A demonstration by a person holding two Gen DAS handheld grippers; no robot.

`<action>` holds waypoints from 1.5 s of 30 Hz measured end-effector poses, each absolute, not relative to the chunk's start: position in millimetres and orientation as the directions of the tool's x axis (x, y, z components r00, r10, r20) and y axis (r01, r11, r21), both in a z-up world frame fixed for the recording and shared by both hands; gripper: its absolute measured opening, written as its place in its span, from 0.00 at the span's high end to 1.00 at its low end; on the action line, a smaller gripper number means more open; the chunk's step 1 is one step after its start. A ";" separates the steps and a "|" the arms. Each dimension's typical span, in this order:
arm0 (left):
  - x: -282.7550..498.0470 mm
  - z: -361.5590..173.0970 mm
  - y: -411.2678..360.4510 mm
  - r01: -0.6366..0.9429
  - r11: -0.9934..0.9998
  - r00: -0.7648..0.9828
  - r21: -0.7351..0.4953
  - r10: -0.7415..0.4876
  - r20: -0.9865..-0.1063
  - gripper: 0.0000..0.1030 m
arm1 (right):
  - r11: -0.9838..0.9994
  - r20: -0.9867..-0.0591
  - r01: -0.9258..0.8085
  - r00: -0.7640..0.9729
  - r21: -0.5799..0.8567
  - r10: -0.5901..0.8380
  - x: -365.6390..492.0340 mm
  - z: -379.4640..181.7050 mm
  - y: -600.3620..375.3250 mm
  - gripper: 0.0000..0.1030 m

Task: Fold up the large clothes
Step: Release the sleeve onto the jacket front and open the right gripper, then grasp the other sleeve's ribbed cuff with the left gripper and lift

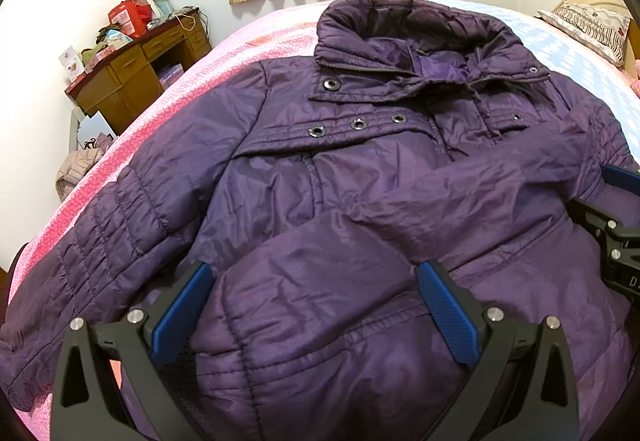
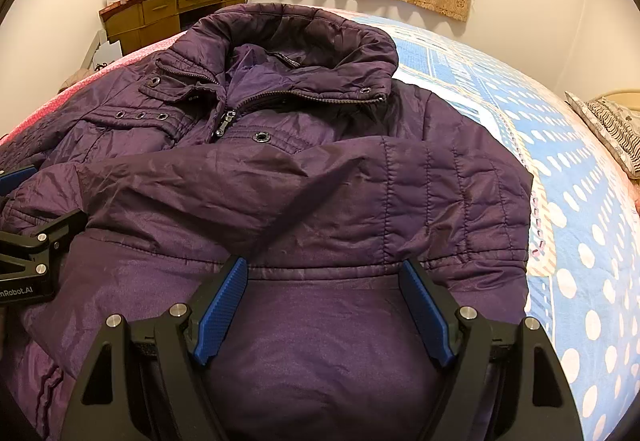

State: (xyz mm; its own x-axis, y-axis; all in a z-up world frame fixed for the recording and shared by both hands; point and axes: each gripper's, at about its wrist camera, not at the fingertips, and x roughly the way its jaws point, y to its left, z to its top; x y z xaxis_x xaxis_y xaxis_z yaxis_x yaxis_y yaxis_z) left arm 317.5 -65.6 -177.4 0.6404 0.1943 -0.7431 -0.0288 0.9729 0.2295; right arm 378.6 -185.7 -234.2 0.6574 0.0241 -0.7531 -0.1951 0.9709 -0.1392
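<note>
Your left gripper [image 1: 316, 305] and right gripper [image 2: 326, 305] gape over the puffy purple quilted jacket [image 1: 360, 181]; its slippery sleeve at three o'clock may slide.

Hem of purple jacket [image 1: 320, 169] cut off by bottom picture edge in both wrist views; lower front hidden behind gripper bodies. End of the sleeve nearest the bed's pink edge runs out of the left wrist view at lower left; cuff not seen. Sleeve folded across the chest: cuff end hidden in a bulge of fabric between the left gripper [image 1: 316, 289] pads; contact between pads and cloth not resolvable. Right gripper [image 2: 324, 281] shows only fingers and mount; hand holding it out of frame. Bed [image 1: 192, 73] foot and floor hidden under jacket. Items on wooden desk [image 1: 132, 73] top too small to identify. Pillow [image 2: 612, 129] cut by right edge.
</note>
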 end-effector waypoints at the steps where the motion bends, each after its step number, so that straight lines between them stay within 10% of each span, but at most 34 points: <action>1: 317.3 -177.6 -65.6 -0.029 0.973 0.641 0.230 0.195 -0.743 0.00 | 0.971 -0.753 -0.195 0.657 -0.141 0.023 378.5 -234.1 -185.5 0.24; 24: 303.1 -145.4 -39.9 -0.028 0.984 0.593 0.176 0.159 -0.789 0.03 | 0.978 -0.761 -0.199 0.643 -0.058 0.086 355.8 -195.8 -200.4 0.23; 36: 102.0 -90.3 209.9 -0.486 0.872 0.648 -0.064 0.310 -0.695 0.00 | 0.917 -0.649 -0.393 0.681 0.065 0.338 209.5 -148.6 -139.4 0.21; 45: 34.7 -113.7 383.6 -0.691 0.491 0.686 -0.531 0.214 -0.695 0.00 | 0.857 -0.666 -0.511 0.618 0.063 0.417 140.4 -183.5 -74.7 0.21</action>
